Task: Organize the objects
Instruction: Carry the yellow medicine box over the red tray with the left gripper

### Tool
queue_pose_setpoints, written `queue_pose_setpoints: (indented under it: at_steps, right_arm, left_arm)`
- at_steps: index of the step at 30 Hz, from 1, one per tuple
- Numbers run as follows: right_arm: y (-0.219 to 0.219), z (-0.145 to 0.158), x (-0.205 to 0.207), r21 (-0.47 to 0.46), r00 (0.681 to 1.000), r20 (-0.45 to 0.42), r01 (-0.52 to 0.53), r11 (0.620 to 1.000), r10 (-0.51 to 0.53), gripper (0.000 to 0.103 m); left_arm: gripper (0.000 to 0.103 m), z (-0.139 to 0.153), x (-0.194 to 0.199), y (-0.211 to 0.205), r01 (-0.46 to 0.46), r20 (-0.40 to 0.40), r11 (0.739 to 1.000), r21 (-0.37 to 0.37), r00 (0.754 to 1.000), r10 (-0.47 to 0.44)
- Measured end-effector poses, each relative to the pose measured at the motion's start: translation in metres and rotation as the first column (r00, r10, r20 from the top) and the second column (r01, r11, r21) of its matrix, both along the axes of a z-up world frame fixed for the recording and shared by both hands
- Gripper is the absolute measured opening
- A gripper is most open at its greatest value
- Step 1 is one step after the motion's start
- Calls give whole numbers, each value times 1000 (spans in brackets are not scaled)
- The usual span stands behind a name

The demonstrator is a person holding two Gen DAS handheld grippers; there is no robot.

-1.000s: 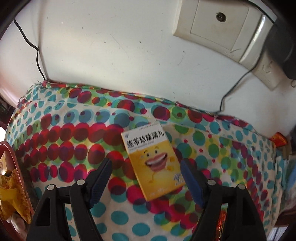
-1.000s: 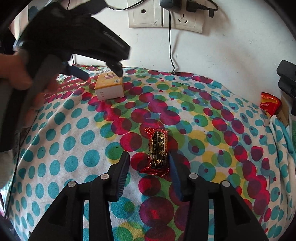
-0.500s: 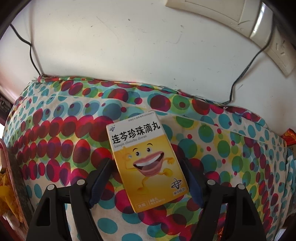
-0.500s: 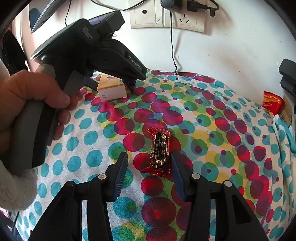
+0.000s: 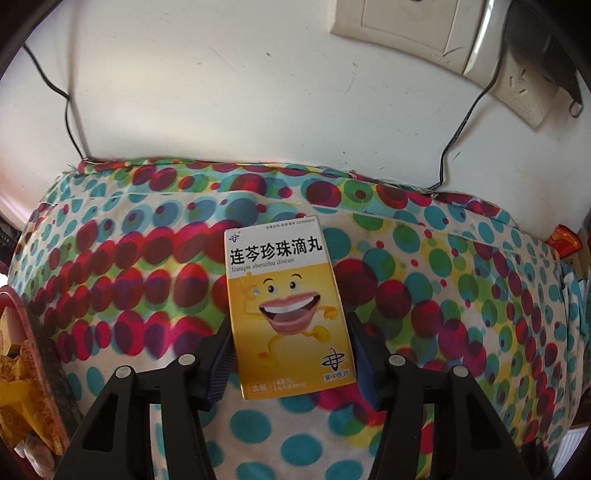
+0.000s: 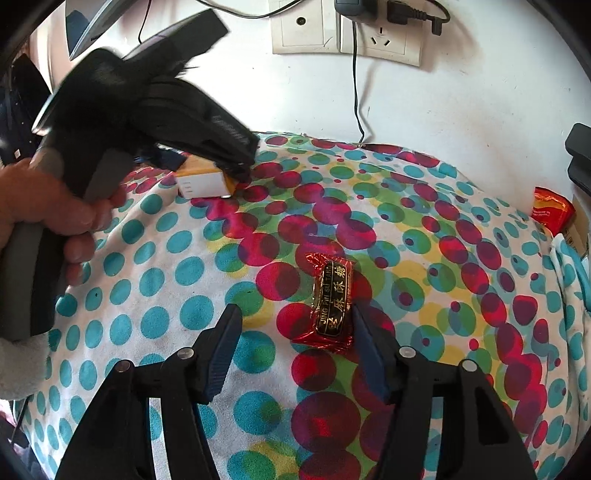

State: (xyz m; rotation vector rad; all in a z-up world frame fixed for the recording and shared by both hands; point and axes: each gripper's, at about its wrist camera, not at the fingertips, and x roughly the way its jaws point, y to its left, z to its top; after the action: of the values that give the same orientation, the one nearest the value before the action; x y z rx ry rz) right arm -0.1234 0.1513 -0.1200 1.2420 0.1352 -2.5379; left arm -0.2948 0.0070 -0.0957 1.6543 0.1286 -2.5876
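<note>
A yellow medicine box (image 5: 288, 314) with a cartoon mouth lies flat on the dotted cloth (image 5: 110, 277). My left gripper (image 5: 290, 321) straddles its lower half; the jaws are closing and both blue pads (image 5: 221, 354) rest against the box's long sides. In the right wrist view the same box (image 6: 201, 182) sits under the left gripper (image 6: 236, 166), far left near the wall. A red candy in a black-and-gold wrapper (image 6: 330, 302) lies on the cloth between my right gripper's (image 6: 295, 310) fingers. Those jaws are opening: the right pad (image 6: 364, 343) is beside the candy, the left one well clear.
A white wall with sockets (image 6: 343, 33) and hanging cables (image 5: 458, 133) rises right behind the cloth. A red tray with yellow snacks (image 5: 22, 369) is at the left edge. A red packet (image 6: 552, 210) lies at the far right. A hand (image 6: 44, 206) grips the left tool.
The left gripper came down over the medicine box and its jaws drew in from wide apart to the box's sides. The right jaws spread slightly around the candy.
</note>
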Motion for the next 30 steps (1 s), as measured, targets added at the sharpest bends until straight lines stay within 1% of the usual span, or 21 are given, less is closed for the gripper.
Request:
queue_pose_setpoints:
  at_steps: [1,2,3,5,8,9,10,12,13,16,23,26,30]
  right_arm:
    - [2,1,1,-4,1000,-2,8,1000,-8,48]
    - [5,1,1,-19,1000,-2,17,1000,-17,36]
    - [9,2,1,-39,1000,2,22,999,-22,29]
    - [13,0,-1,-63,1000,8,27,998,-27,29]
    - [12,0,0,-44,1000,-3,31,999,-31,29]
    - [11,2,1,-37,999,-18,33,999,-34,29]
    - [11,5,4,-31,998,-41,36,999,-38,29]
    - [9,8,7,-14,997,-65,44,999,-44,29]
    - [7,8,7,-2,997,-70,46,999,-46,29]
    - [4,6,5,29,998,-54,47,998,-45,29]
    - [-1,2,2,61,998,-40,57,996,-55,29]
    - [-3,1,3,73,998,-40,61,995,-58,29]
    - [-6,0,2,94,998,-35,63,994,-60,29]
  left_arm:
    - [57,2,3,-2,2,-7,1000,0,1000,-2]
    - [57,4,7,-4,2,-15,1000,-4,1000,-2]
    - [57,6,11,-7,3,-16,1000,-7,1000,-3]
    - [57,8,18,-10,12,-18,1000,2,1000,-12]
    - [57,11,31,-15,19,-23,1000,-1,1000,-19]
    - [57,10,37,-14,19,-28,1000,-12,999,-20]
    - [57,12,35,-11,22,-33,1000,-22,999,-23]
    - [57,12,43,-1,38,-46,999,-24,998,-40]
    - [57,15,46,-1,43,-47,999,-24,998,-44]
    - [57,19,58,-2,58,-49,998,-12,997,-58]
    - [57,35,94,-1,93,-74,996,-1,993,-93]
    - [57,44,109,1,108,-97,994,-13,989,-109]
    - [57,58,134,-1,122,-135,993,-7,983,-122]
